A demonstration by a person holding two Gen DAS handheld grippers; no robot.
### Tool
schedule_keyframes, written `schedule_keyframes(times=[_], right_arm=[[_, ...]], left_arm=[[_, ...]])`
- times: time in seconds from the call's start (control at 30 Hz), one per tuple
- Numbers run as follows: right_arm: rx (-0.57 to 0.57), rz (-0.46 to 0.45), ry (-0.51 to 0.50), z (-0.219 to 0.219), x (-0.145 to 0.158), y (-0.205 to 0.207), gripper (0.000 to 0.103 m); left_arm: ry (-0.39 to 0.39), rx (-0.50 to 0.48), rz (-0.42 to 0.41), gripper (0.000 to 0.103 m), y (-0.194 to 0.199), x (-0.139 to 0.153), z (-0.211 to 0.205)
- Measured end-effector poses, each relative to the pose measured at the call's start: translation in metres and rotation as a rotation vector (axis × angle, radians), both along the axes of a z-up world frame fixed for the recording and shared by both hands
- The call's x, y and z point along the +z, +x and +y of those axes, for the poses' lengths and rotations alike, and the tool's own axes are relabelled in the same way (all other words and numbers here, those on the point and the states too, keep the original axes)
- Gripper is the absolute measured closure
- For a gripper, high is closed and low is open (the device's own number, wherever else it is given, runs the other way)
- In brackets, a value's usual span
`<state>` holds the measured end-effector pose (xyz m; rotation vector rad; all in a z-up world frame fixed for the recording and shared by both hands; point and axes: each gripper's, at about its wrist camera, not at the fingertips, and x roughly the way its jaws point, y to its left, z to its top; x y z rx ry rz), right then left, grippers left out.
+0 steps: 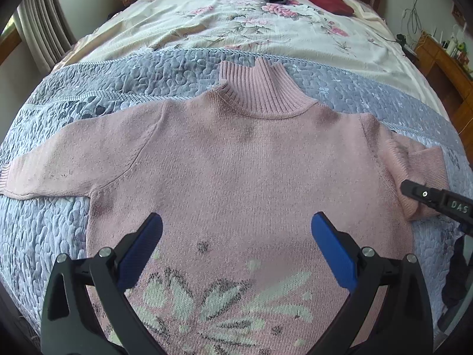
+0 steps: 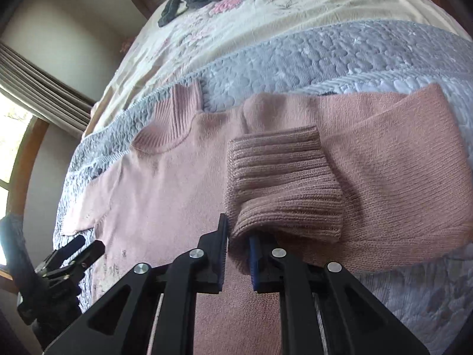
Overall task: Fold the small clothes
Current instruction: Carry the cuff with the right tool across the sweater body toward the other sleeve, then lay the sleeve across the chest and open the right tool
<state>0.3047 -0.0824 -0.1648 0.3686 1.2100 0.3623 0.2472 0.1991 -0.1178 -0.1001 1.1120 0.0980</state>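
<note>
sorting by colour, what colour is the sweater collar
Pink ribbed collar, same as the sweater; clearest in left wrist view.

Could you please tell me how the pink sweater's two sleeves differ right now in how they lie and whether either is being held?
The left sleeve lies stretched straight out on the blue quilt; the right sleeve is doubled back toward the body. No gripper touches the left sleeve, as the left gripper is open above the chest, while the right gripper is shut on the right sleeve's ribbed cuff. Both are the same pink knit.
</note>
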Motion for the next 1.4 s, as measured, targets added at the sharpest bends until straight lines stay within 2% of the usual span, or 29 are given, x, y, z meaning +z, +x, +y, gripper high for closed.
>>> schedule_keyframes(times=[0.13,0.17,0.27,0.33,0.5,0.63,0.67,0.77,0.8,0.87,0.97,1.03,1.2,1.4], right_arm=[[0.049,0.065,0.004,0.002,-0.024,-0.007,0.085],[0.07,0.069,0.014,0.001,-0.025,-0.012,0.085],[0.119,0.048,0.044,-0.01,-0.016,-0.033,0.075],[0.098,0.026,0.051,-0.03,-0.006,-0.049,0.068],[-0.01,-0.011,0.05,-0.093,0.009,-0.091,0.067],[-0.08,-0.03,0.021,-0.128,0.015,-0.114,0.066],[-0.094,-0.035,0.015,-0.134,0.016,-0.119,0.066],[-0.12,-0.054,0.003,-0.147,0.018,-0.132,0.066],[-0.125,-0.06,-0.001,-0.151,0.019,-0.136,0.066],[-0.132,-0.067,-0.013,-0.155,0.019,-0.143,0.066],[-0.137,-0.065,-0.028,-0.154,0.016,-0.146,0.066],[-0.141,-0.057,-0.027,-0.151,0.014,-0.145,0.066],[-0.145,-0.055,-0.009,-0.137,0.015,-0.132,0.066],[-0.196,-0.03,0.063,-0.136,0.013,-0.104,0.066]], left_arm=[[-0.017,-0.011,0.023,0.003,0.005,-0.002,-0.006],[-0.028,-0.018,0.031,0.003,0.007,-0.003,-0.009],[-0.079,-0.053,0.06,0.003,0.012,-0.007,-0.025],[-0.11,-0.082,0.077,0.004,0.017,-0.01,-0.041],[-0.182,-0.161,0.121,0.005,0.034,-0.025,-0.097],[-0.264,-0.184,0.182,0.01,0.048,-0.044,-0.137],[-0.276,-0.187,0.195,0.012,0.052,-0.049,-0.145],[-0.305,-0.182,0.242,0.031,0.064,-0.065,-0.159],[-0.325,-0.175,0.26,0.035,0.067,-0.07,-0.162],[-0.317,-0.161,0.269,0.039,0.071,-0.074,-0.166],[-0.338,-0.172,0.243,0.075,0.072,-0.068,-0.17],[-0.338,-0.174,0.22,0.085,0.071,-0.061,-0.168],[-0.392,-0.172,0.152,0.088,0.063,-0.04,-0.141],[-0.35,-0.117,0.087,0.088,0.062,-0.02,-0.085]])
